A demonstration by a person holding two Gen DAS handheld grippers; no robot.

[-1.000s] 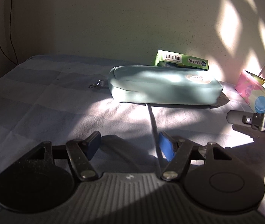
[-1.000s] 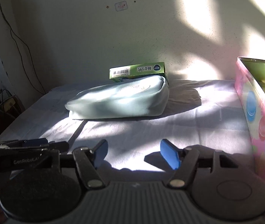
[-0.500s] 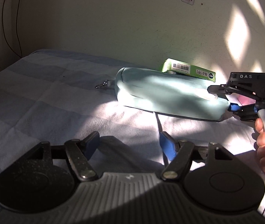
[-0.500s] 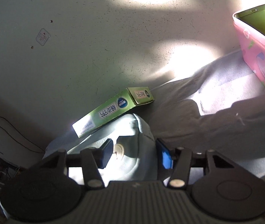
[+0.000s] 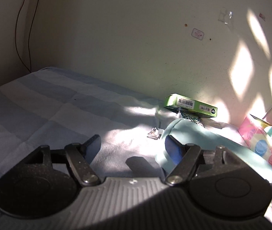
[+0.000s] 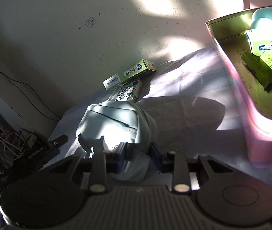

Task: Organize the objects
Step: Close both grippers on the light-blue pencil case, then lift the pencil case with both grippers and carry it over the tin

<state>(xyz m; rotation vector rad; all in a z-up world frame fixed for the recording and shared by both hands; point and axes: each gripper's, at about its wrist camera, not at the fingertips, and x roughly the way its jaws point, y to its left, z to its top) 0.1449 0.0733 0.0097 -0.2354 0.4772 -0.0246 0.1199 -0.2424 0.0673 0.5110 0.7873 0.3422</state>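
Right wrist view: right gripper closing on pouch, pads half-hidden | left gripper opening, empty

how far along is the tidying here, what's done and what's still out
Partly done. The pink box already holds green cartons and a pale blue item. In hand: the right gripper is closing on one end of the light blue pouch, fabric pinched between its fingers; the left gripper is open, opening further, beside the pouch. Left on the bedsheet: the green carton and a patterned packet.
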